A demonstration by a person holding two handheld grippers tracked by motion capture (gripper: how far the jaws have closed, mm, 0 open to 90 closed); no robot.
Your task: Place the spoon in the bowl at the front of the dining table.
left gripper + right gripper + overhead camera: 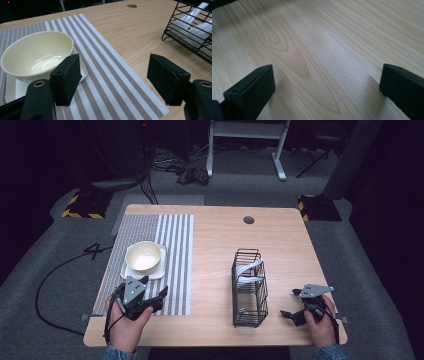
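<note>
The round cream bowl (143,256) sits on a white square plate (158,268) on the striped grey mat (176,251), just ahead of the left gripper (155,296). Its jaws are wide apart and hold nothing. The right gripper (295,305), also wide apart and empty, waits far off beyond the black wire rack (249,289).

With the table (220,245) as landmark, the left gripper (152,295) hovers wide-jawed over its near left corner, the right gripper (292,304) wide-jawed over its near right.
</note>
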